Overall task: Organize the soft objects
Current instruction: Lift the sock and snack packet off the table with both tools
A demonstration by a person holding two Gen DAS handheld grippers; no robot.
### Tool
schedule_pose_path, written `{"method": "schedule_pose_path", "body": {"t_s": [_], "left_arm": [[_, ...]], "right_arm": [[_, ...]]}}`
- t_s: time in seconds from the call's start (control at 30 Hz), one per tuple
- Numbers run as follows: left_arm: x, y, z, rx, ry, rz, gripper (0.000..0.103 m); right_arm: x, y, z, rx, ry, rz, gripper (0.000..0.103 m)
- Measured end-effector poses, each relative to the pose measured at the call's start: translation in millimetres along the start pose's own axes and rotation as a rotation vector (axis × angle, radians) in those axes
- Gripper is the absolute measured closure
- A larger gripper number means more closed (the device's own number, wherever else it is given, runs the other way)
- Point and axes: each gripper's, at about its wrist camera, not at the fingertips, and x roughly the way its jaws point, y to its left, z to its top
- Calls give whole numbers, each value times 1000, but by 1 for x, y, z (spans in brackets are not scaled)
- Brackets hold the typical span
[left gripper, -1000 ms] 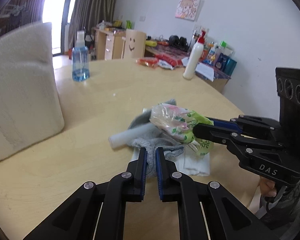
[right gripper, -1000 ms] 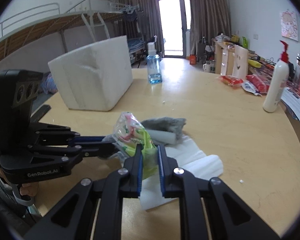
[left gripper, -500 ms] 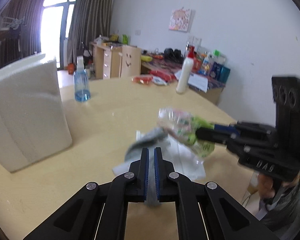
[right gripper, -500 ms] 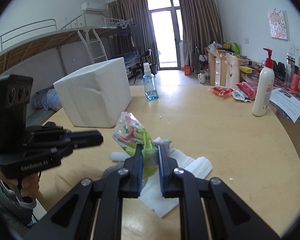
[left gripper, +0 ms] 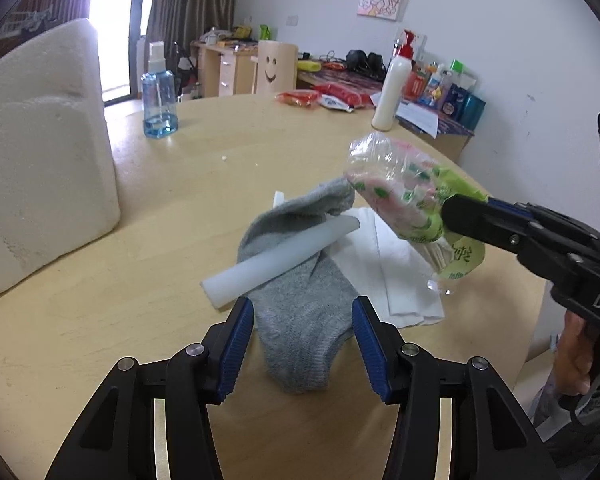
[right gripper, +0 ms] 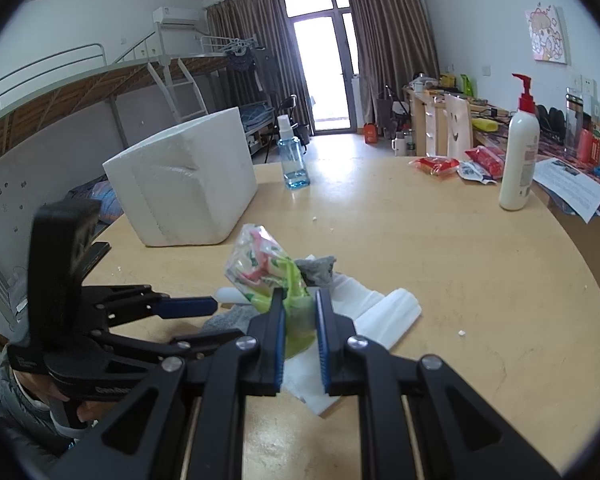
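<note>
Mid-sort, round table (left gripper: pixel 300 152): right gripper (right gripper: pixel 299 312) clamped on plastic snack bag (left gripper: pixel 404 196), lifted at 2 o'clock. Left gripper (left gripper: pixel 303 344) jaws opening, gray sock (left gripper: pixel 300 316) btwn pads, untouched, lying w/ foam roll (left gripper: pixel 280 256) + white sheets (left gripper: pixel 396 276). Nothing stowed yet.

Each set of tongs is built from matte black moulded plastic arms with triangular cut-outs along their length. The left tongs (left gripper: pixel 303 322) carry two fingers lined on their inner faces with ribbed blue pads (left gripper: pixel 236 344); round silver screws mark the pivot joints. The right tongs (right gripper: pixel 300 312) share the same layout: black fingers, blue ribbed pads, silver screws. A tall black block with round recesses stands at the rear of each unit. White lettering is printed on each body, only partly legible. A hand (left gripper: pixel 580 356) grips the handle; a grey patterned sleeve shows below it.
</note>
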Motion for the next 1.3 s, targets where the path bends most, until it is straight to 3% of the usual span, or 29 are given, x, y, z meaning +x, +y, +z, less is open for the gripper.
{"method": "schedule_pose_path", "body": {"t_s": [0.1,0.2,0.23,0.27,0.4,0.97,1.3], "left_arm": [[6,-2,-1,8,16,15,55],[12,-3,-2,15,35,32,75],[12,-4,-2,25,33,49,90],[13,-4,-2,27,32,59,92],[9,-5,-1,47,21,55,94],[-80,-23,48,101,-241,10,94],[-101,-20,44,91,-280,26,94]], "right_arm": [[-1,-3,-3,10,2,1,86],[-3,-4,-5,17,-1,2,86],[-5,-5,-5,22,-4,0,86],[-6,-6,-6,24,-5,2,86],[-7,-6,-8,35,-9,3,86],[-42,0,-6,57,-96,-6,86],[-53,7,-2,45,-123,-4,86]]}}
